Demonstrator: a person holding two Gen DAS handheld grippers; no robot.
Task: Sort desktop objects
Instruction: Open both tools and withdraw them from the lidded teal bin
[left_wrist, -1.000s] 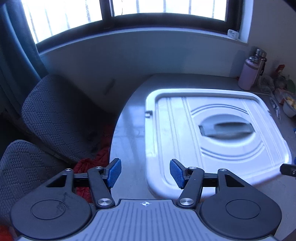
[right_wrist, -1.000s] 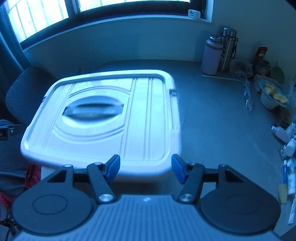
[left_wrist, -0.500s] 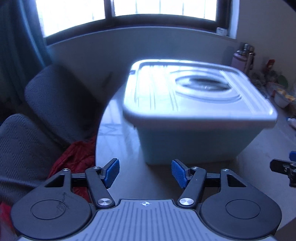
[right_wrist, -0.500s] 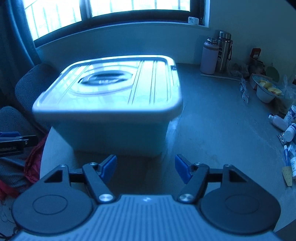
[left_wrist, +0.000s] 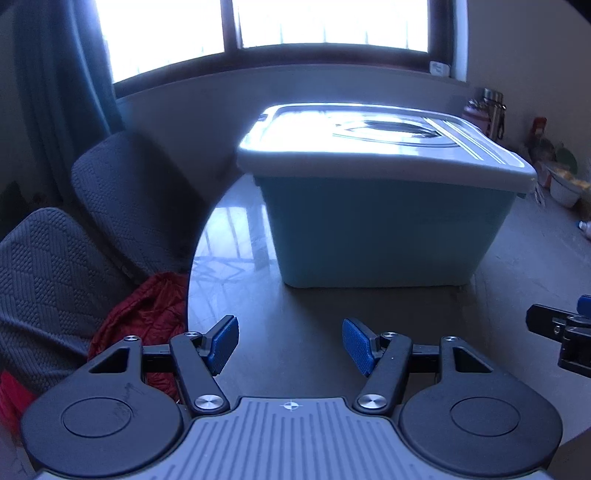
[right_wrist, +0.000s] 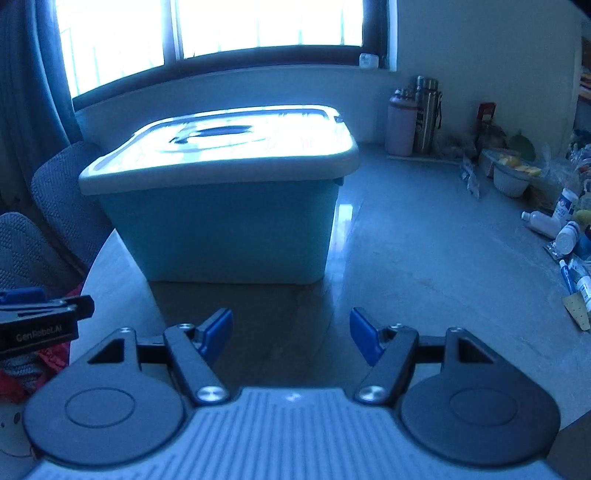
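Observation:
A blue storage box (left_wrist: 380, 229) with a white lid (left_wrist: 369, 147) stands closed on the grey round table (left_wrist: 317, 317). My left gripper (left_wrist: 290, 347) hovers open over the table a short way in front of the box, nothing between its blue pads. In the right wrist view the same box (right_wrist: 225, 221) and its lid (right_wrist: 229, 147) sit ahead and slightly left. My right gripper (right_wrist: 291, 336) is open and empty too, low over the table. Small bottles and tubes (right_wrist: 561, 236) lie scattered at the table's right edge.
Two grey fabric chairs (left_wrist: 122, 192) stand left of the table, with a red cloth (left_wrist: 147, 317) on the near seat. Two flasks (right_wrist: 413, 118) stand by the back wall. A white bowl of food (right_wrist: 511, 177) and packets crowd the right side. The table's curved edge runs at left.
Both grippers have dropped and pulled back from above the lid. The box now shows from the side, with bare table in front of it. Both jaws spread a little wider.

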